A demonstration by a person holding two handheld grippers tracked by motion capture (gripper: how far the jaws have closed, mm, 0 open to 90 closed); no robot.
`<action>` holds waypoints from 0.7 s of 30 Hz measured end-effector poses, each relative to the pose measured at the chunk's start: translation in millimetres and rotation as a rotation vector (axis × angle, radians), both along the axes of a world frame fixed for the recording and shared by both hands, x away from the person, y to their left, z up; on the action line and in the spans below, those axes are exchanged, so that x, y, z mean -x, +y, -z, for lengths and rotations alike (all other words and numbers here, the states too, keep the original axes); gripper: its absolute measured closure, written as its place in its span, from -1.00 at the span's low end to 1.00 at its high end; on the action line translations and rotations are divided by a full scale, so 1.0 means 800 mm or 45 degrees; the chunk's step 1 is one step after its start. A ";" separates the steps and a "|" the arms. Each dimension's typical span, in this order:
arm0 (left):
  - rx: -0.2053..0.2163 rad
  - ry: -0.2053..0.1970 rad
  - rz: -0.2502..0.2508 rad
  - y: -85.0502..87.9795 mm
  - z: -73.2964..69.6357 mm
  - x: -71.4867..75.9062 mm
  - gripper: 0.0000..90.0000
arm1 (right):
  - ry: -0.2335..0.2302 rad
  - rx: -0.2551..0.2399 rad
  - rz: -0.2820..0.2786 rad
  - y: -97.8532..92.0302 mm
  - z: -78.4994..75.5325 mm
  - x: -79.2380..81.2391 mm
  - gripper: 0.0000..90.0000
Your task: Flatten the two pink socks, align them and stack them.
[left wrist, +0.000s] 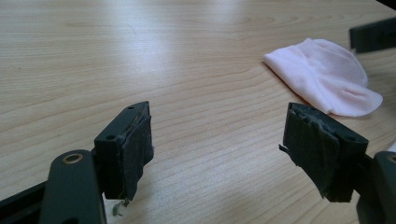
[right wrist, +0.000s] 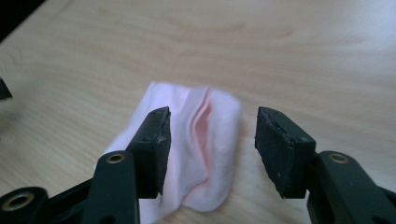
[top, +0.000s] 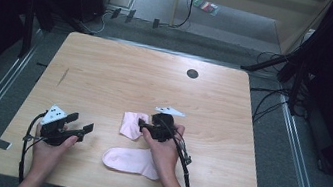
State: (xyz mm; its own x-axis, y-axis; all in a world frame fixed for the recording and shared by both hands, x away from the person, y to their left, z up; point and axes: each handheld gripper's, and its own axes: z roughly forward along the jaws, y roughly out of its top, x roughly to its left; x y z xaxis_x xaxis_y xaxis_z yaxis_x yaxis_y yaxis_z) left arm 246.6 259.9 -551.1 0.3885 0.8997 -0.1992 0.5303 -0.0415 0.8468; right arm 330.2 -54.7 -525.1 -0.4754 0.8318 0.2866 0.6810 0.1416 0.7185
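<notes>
— How many socks do you count?

— I count two soft pink cotton socks on the pale wooden table (top: 107, 74): a folded one (top: 132, 124) under my right gripper (right wrist: 210, 140), a flat one (top: 131, 161) nearer me.

— The grippers?

— Both gape, gripping nothing. The left gripper (left wrist: 217, 144) hovers over bare wood; its view catches a sock's toe.

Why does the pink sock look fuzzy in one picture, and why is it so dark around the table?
In the right gripper view the folded sock is soft and smeared, likely from motion blur. In the left gripper view the other sock is sharper, and the table shows pale glare. In the high view the tabletop is evenly lit while the floor and stands around it fall into deep shadow.
</notes>
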 end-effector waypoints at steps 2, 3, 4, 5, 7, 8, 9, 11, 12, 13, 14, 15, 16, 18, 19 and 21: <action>-0.007 -0.003 -0.004 -0.001 0.000 0.000 -0.46 | -0.052 -0.021 0.017 -0.009 -0.012 0.002 0.29; -0.010 -0.004 -0.003 -0.001 0.000 0.000 -0.45 | -0.065 -0.030 0.009 -0.012 -0.018 0.004 0.38; -0.013 -0.004 -0.004 -0.002 0.000 0.000 -0.45 | -0.074 -0.029 -0.004 -0.013 -0.022 0.006 0.49; -0.021 -0.004 -0.003 -0.002 0.000 0.000 -0.45 | -0.075 -0.025 -0.015 -0.012 -0.025 0.008 0.60; -0.026 -0.003 -0.002 -0.003 0.000 0.000 -0.45 | -0.057 -0.016 -0.058 -0.007 -0.025 0.011 0.74; -0.028 -0.003 -0.003 -0.003 0.000 0.000 -0.45 | -0.048 -0.010 -0.086 -0.003 -0.022 0.011 0.77; -0.027 -0.002 -0.002 -0.003 0.000 0.000 -0.45 | -0.035 0.001 -0.110 0.000 -0.019 0.011 0.77; -0.027 -0.005 -0.002 -0.003 0.000 0.000 -0.45 | -0.023 0.018 -0.129 0.007 -0.013 0.010 0.71; -0.026 -0.004 -0.002 -0.003 0.000 0.000 -0.45 | -0.011 0.014 -0.133 0.009 -0.009 0.008 0.64; -0.026 -0.005 -0.001 -0.003 0.000 0.000 -0.45 | -0.001 0.019 -0.135 0.011 -0.006 0.006 0.55; -0.026 -0.004 -0.001 -0.003 0.000 0.000 -0.45 | 0.007 0.030 -0.134 0.014 -0.003 0.004 0.52; -0.025 -0.002 0.002 -0.003 0.000 0.000 -0.45 | 0.019 0.044 -0.136 0.016 0.000 0.002 0.50; -0.026 -0.002 0.004 -0.003 0.000 0.000 -0.45 | 0.018 0.063 -0.142 0.019 0.003 0.001 0.47; -0.030 0.000 0.009 -0.003 0.000 -0.001 -0.45 | 0.003 0.134 -0.136 0.025 0.008 0.000 0.48; -0.026 0.002 0.009 -0.004 0.000 -0.001 -0.45 | 0.002 0.166 -0.133 0.027 0.010 -0.001 0.52; -0.021 0.004 0.012 -0.003 0.000 -0.001 -0.44 | -0.010 0.205 -0.130 0.029 0.012 0.000 0.83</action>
